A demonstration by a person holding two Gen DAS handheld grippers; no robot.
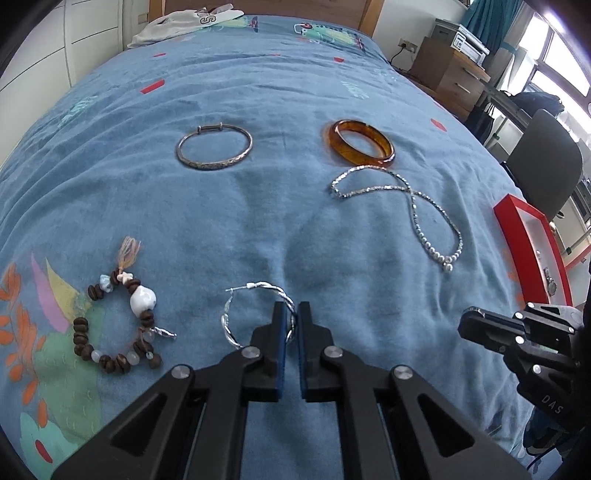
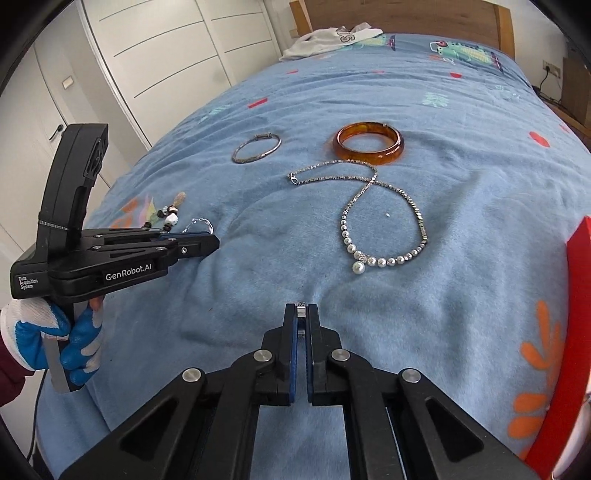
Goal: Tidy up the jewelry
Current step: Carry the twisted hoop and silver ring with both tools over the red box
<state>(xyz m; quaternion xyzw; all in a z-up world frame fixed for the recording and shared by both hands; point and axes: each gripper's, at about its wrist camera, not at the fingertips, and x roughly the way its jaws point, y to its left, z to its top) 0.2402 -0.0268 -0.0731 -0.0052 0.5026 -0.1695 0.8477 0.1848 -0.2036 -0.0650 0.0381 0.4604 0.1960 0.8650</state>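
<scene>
My left gripper is shut on the right side of a twisted silver hoop earring just above the blue bedspread. My right gripper is shut on a small silver piece, low over the bed. A beaded bracelet with a white shell lies left of the hoop. A silver bangle, an amber bangle and a pearl necklace lie farther off. In the right wrist view the necklace lies just ahead, the amber bangle beyond it.
A red jewelry box sits at the bed's right edge; its red side shows in the right wrist view. White clothing lies by the wooden headboard. A chair and drawers stand to the right, white wardrobe doors left.
</scene>
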